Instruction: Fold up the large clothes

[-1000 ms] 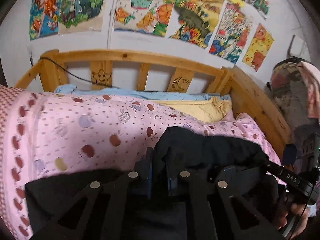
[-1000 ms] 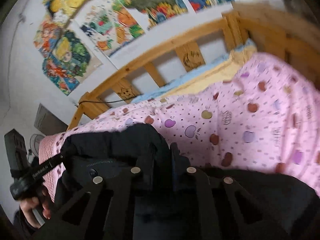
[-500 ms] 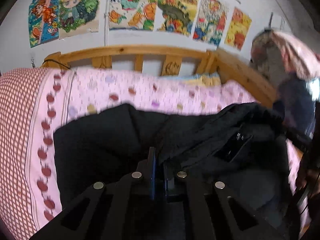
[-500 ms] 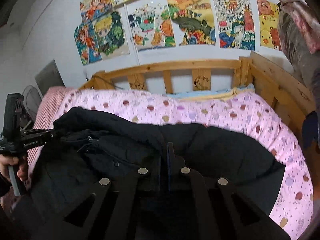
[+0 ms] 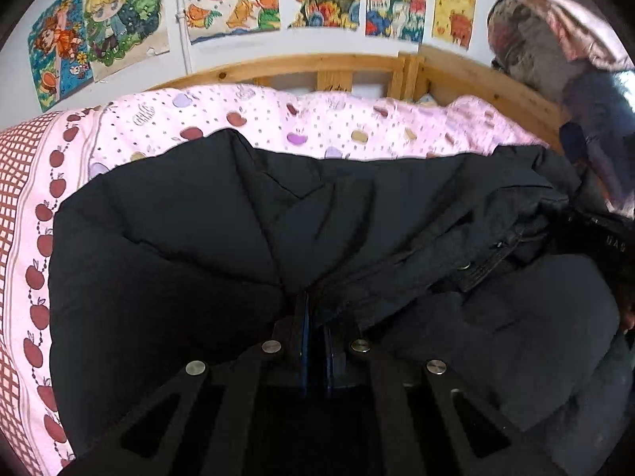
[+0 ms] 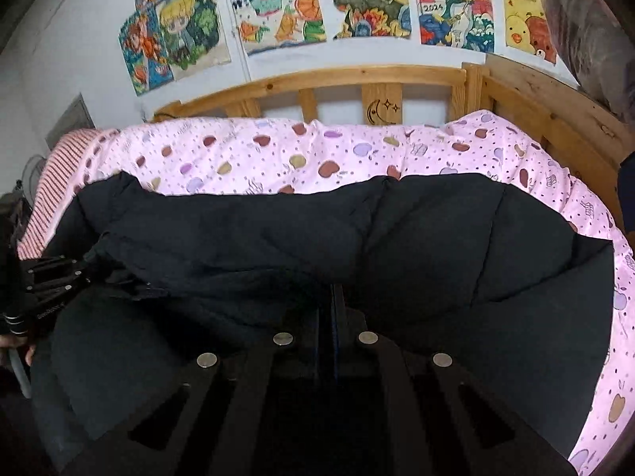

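Observation:
A large black padded jacket (image 5: 222, 238) (image 6: 436, 238) lies spread across the pink apple-print quilt (image 5: 325, 119) (image 6: 317, 150) on the bed. My left gripper (image 5: 315, 309) is shut on a fold of the jacket near its front opening, where a snap strip shows at the right. My right gripper (image 6: 327, 301) is shut on another edge of the same jacket. The left gripper (image 6: 47, 281) appears at the far left of the right wrist view, and the right gripper's black body (image 5: 603, 238) at the right edge of the left wrist view.
A wooden bed rail (image 5: 317, 67) (image 6: 357, 79) runs behind the quilt and along the right side (image 6: 555, 115). Colourful posters (image 6: 357, 0) cover the wall. A patterned bundle (image 5: 555, 39) hangs at the right. A hand (image 6: 16, 349) shows at lower left.
Both grippers have pulled back toward the near side with the jacket, which now lies flatter and spread wider over the quilt. Both stay shut on the fabric.

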A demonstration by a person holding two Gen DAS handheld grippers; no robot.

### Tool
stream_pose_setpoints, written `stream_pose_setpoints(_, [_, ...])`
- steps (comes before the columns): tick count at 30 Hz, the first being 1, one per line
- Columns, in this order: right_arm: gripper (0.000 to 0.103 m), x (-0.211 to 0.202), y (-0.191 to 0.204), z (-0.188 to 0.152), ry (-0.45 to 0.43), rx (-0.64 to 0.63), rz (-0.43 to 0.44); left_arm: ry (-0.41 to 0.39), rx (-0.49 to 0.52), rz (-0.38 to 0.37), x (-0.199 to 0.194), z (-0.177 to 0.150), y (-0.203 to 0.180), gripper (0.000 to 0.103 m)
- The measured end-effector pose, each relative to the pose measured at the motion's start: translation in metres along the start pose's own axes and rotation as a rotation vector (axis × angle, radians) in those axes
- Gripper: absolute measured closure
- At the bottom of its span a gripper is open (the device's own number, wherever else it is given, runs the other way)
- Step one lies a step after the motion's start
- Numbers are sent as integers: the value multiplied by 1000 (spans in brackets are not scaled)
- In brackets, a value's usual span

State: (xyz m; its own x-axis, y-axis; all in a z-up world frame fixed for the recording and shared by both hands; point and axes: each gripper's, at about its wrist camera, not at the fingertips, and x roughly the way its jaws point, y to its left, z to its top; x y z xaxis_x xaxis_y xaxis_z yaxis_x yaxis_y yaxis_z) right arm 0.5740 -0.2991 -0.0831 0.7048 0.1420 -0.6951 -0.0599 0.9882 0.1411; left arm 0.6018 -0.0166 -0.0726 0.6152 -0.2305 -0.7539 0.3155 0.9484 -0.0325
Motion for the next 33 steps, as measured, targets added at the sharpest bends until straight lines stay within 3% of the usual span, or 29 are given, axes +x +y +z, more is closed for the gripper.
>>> stream_pose_setpoints(2, [91,-10,0,-2,-17,19,9,-68,-10,-16,-16,-1,2,94])
stream_pose_setpoints(5, [80,-30,-4,-2,-38,26,-6,-211,7,-12,-50,-3,0,81])
stream_pose_setpoints(8, [79,-49,-3,8,-129,-8,-38,-341,12,-16,-78,5,-1,68])
stream_pose_setpoints(11, [79,-53,-3,34,-178,-9,-40,-374,-7,0,-85,32,-3,66])
stream_pose_setpoints(15, [79,-34,-7,77,-197,64,48,-290,-56,22,-62,81,-5,66])
stream_pose_setpoints(19, [79,-1,-4,97,-101,99,178,-181,-119,-74,-30,98,-6,66])
stream_pose_setpoints(21, [79,15,5,91,-49,83,208,-112,-128,-134,-12,96,-8,66])
stream_pose_setpoints(22, [79,24,9,86,-1,63,223,-70,-121,-171,-3,92,-9,74])
stream_pose_setpoints(23, [79,29,13,79,31,45,221,-30,-94,-208,3,86,-12,85])
stream_pose_setpoints(29, [82,48,37,32,208,-144,199,70,152,-240,14,51,-33,89])
stream_pose_setpoints(33, [82,62,44,17,264,-187,183,135,280,-191,18,33,-46,91])
